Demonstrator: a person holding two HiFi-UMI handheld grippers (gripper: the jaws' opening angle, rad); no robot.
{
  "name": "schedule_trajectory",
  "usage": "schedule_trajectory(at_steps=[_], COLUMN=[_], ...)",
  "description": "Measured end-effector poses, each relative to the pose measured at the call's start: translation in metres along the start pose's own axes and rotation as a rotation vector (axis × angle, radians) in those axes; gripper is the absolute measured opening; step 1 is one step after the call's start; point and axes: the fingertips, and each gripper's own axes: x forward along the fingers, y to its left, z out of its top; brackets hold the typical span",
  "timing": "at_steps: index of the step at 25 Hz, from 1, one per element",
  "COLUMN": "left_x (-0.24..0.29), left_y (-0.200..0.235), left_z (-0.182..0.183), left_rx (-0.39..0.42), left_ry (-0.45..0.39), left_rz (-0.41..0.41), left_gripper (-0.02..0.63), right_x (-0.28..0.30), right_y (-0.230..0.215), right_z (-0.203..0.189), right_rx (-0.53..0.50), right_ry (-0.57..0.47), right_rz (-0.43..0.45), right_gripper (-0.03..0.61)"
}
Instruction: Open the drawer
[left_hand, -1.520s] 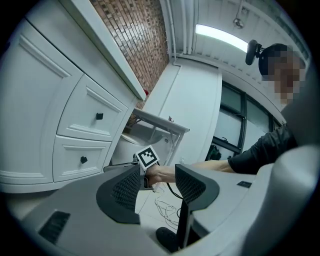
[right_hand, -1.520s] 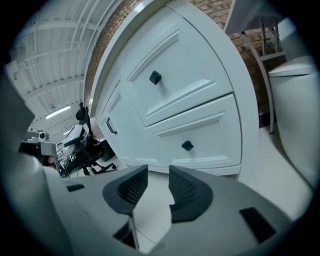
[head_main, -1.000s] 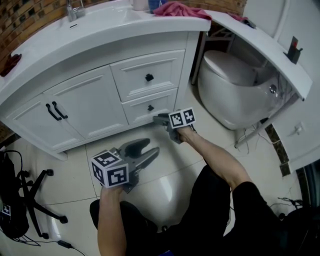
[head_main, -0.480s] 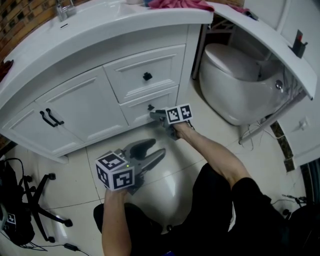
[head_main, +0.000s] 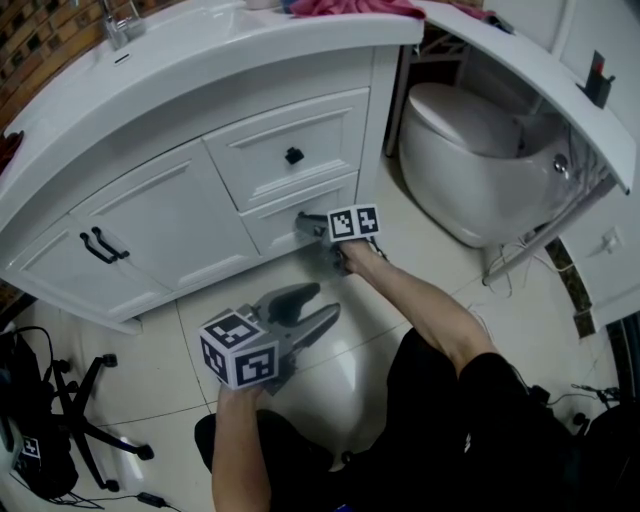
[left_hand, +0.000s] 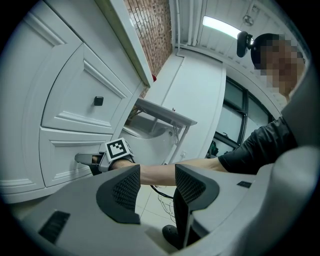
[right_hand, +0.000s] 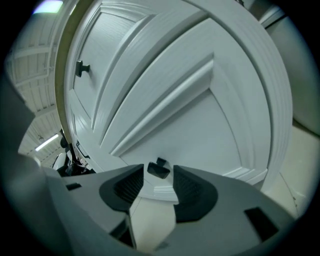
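Right tongs (right_hand: 160, 186): jaws just spread wide, straddling the black knob (right_hand: 158, 170), pads not pressing | lower drawer (head_main: 272, 224): closed, dead ahead, in vanity (head_main: 150, 210) | left tongs (left_hand: 156, 182): wide, empty, farther back

Tiled floor (head_main: 160, 390), vanity cabinet (head_main: 160, 215), toilet (head_main: 470, 160)

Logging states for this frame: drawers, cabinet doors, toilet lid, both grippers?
Upper drawer: shut.
Lower drawer: shut.
Cabinet doors: shut.
Toilet lid: down.
Left gripper: open, empty.
Right gripper: open, jaws just been opening, lower knob between them, ungripped.
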Motion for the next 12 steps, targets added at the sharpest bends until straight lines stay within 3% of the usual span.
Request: schedule_trajectory(at_steps=[12], left_x=[0.0038], left_y=[0.0005], left_z=[-0.0005], left_rx=[0.008], left_ry=[0.013], left_rz=[-0.002], left_gripper=[0.215], right_x=[0.0042], right_y=[-0.0011], right_z=[0.006], right_rx=[0.046], right_ry=[-0.034], right_rz=[0.012], right_gripper=[0.186])
